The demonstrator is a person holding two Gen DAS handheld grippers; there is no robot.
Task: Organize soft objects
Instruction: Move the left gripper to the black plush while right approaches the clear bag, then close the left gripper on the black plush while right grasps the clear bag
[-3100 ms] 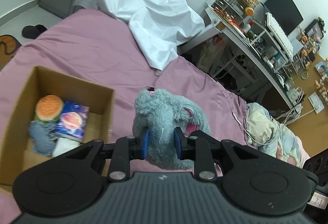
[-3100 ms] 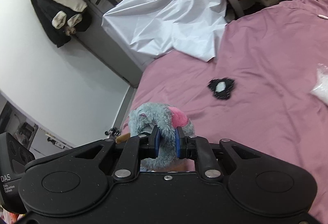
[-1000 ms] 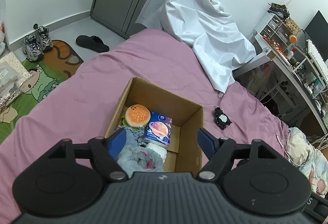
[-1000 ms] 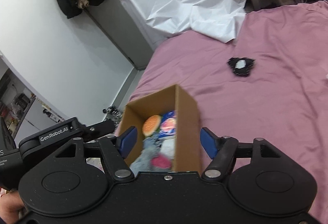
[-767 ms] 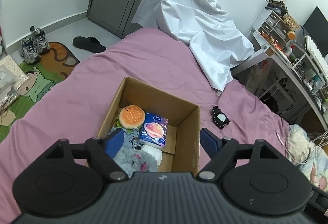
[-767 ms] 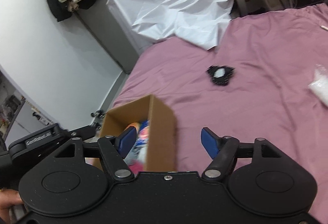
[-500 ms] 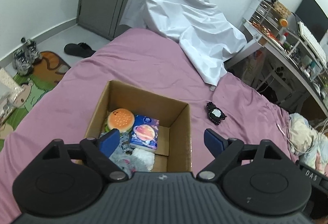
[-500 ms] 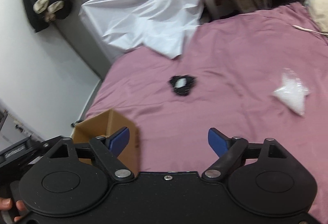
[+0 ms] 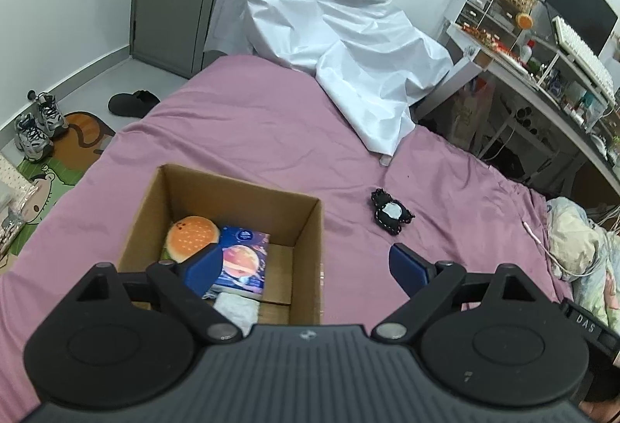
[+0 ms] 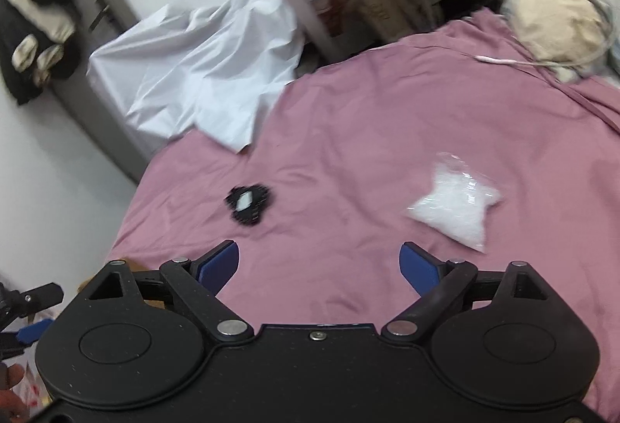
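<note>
Cardboard box (image 9: pixel 310 229) sits on the pink bedspread (image 9: pixel 240 136), near-left in the left wrist view. Inside: burger plush (image 9: pixel 192 237) far-left, planet-print pack (image 9: pixel 242 264) right of it, touching; white soft item (image 9: pixel 236 308) at the near edge. Pack's writing too small to read.

Left gripper (image 9: pixel 306 264) hangs over the box's near-right wall, tilted down, jaws wide, have just been opening, nothing between them. Left finger (image 9: pixel 201 268) over the box interior, right finger (image 9: pixel 407 264) over bare bedspread.

Right gripper (image 10: pixel 319 266) tilted down over bare bedspread, jaws wide, just been opening, empty. Black toy with white patch (image 10: pixel 250 204) lies far-left of it, clear bag of white filling (image 10: pixel 457 204) far-right, well apart from each other. View blurred.

White sheet (image 9: pixel 348 47) drapes at the bed's far edge. "DAS" label (image 9: pixel 585 318) at the right edge of the left view. Desk (image 9: pixel 542 74) with monitor far right. Sneakers (image 9: pixel 37 124) and cartoon mat (image 9: pixel 58 167) on the floor left.
</note>
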